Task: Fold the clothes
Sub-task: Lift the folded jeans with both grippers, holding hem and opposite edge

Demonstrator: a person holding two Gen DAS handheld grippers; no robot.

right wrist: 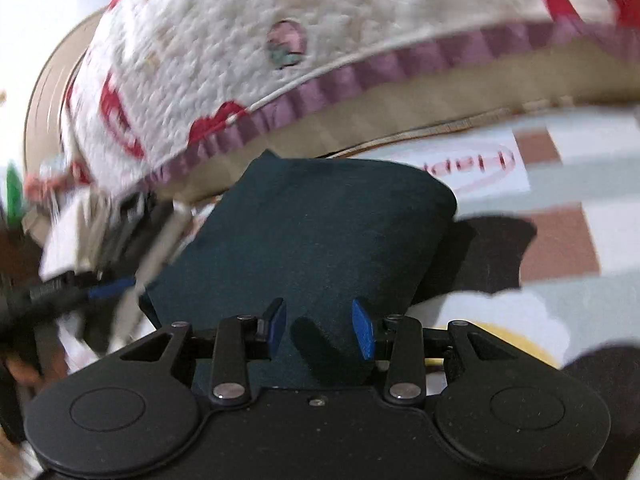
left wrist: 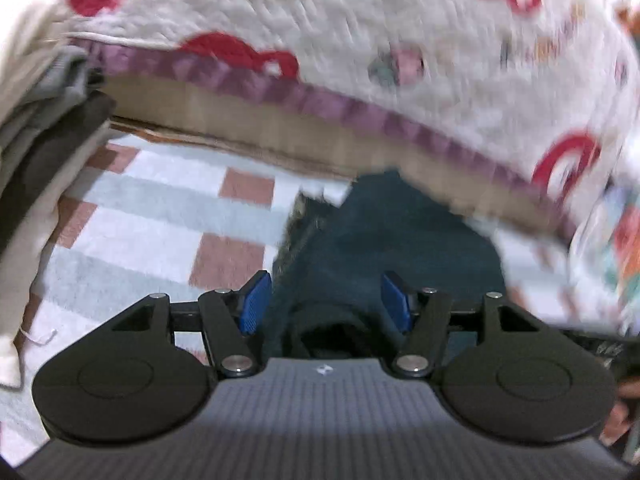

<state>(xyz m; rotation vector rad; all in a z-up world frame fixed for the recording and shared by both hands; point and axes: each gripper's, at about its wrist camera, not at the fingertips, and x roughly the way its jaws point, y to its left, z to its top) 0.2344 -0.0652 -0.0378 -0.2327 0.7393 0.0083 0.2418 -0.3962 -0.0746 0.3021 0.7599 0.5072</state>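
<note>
The quilted bedspread (right wrist: 248, 40), white with red motifs and a purple edge, hangs beside the checked floor mat (left wrist: 160, 208). The folded dark teal garment (right wrist: 312, 232), soft and thick, lies on that mat. The left hand-held gripper (left wrist: 326, 304) and right hand-held gripper (right wrist: 320, 330) stand partly open, pads astride it, gripping nothing. Best pinch all layers together, near the folded edge.

quilted mattress (left wrist: 360, 20) ahead, checked mat (left wrist: 160, 208) free left

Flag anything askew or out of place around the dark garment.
Nothing stands out. The dark garment lies folded on the checked mat, beside the quilted bed edge.
</note>
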